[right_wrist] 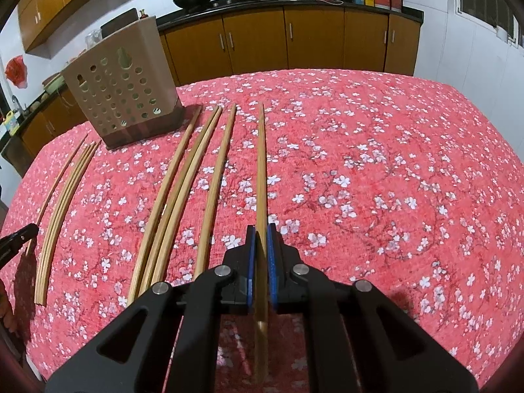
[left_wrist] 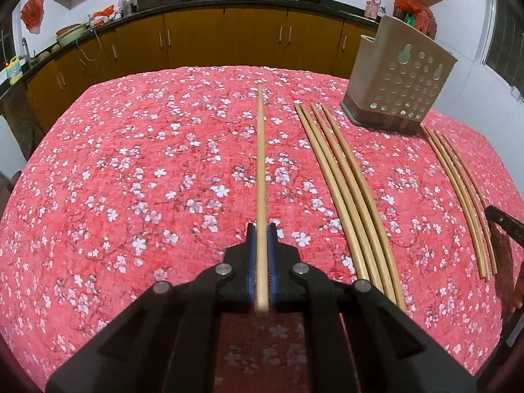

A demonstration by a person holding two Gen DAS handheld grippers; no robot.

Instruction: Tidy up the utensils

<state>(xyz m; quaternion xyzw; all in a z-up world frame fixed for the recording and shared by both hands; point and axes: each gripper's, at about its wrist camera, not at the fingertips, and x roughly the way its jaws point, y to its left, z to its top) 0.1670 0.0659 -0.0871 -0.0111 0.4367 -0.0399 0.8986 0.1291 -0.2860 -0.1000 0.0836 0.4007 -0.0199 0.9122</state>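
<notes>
Left tool (left_wrist: 261, 229) pinches one chopstick (left_wrist: 261, 163); long axis runs up frame centre, above the counter (left_wrist: 131, 163). Right tool (right_wrist: 261, 229) likewise clamps another chopstick (right_wrist: 261, 170), tip toward upper centre.

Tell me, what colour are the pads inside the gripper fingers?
Blue pads, clearest in the left wrist view.
</notes>
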